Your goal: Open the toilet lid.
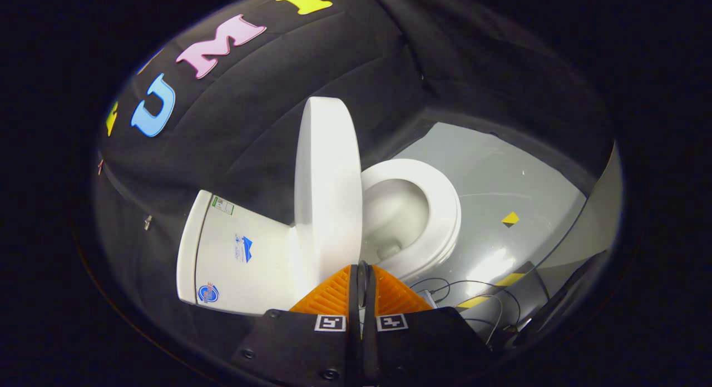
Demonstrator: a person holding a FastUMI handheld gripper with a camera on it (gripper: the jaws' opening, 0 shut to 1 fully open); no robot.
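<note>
A white toilet stands on the grey floor, seen tilted. Its lid (326,187) is raised upright, between the tank (239,253) and the bowl. The seat ring (431,206) lies down on the bowl (397,214), whose inside is in view. My gripper (361,269) sits just in front of the lid's lower edge, its two fingers pressed together with nothing between them. The fingertips are close to the lid's base; I cannot tell whether they touch it.
Black cloth forms the booth wall behind the toilet. The grey floor (500,175) carries a small yellow marker (510,218). Thin cables (461,289) and a dark box with yellow tape (500,301) lie on the floor beside the bowl, near the fingers.
</note>
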